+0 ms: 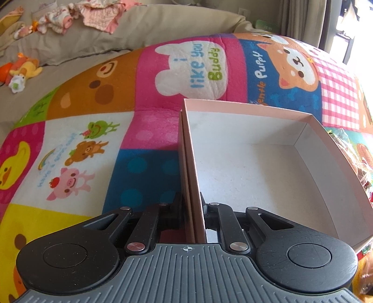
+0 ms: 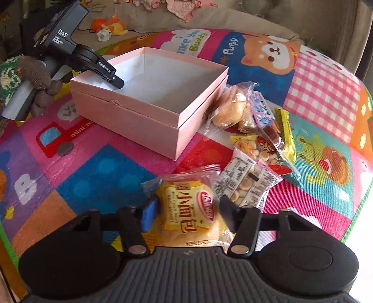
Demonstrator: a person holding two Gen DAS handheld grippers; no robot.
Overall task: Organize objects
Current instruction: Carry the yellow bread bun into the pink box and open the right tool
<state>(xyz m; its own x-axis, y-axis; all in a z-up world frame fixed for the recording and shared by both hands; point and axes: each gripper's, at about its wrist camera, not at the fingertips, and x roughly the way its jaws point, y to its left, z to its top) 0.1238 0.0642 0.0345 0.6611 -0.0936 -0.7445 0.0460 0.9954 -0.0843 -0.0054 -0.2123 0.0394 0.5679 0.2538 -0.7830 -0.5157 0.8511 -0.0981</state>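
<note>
A pink open box [image 1: 244,109] stands on the colourful play mat, its inside bare. My left gripper [image 1: 192,198] is shut on the box's left wall, one finger inside and one outside; the right wrist view shows that gripper [image 2: 116,80] at the box's [image 2: 130,116] far left rim. My right gripper [image 2: 188,207] points down at a yellow bread packet [image 2: 186,209] on the mat in front of the box. Its blue pad [image 2: 149,216] and the opposite finger press the packet's two sides.
More snack packets lie right of the box: a wrapped bun [image 2: 230,107], a biscuit bag [image 2: 261,149], a white printed packet [image 2: 247,184] and a yellow bar [image 2: 284,130]. A knitted-gloved hand [image 2: 35,77] holds the left gripper. Soft toys [image 1: 23,70] and clothes [image 1: 93,14] lie beyond the mat.
</note>
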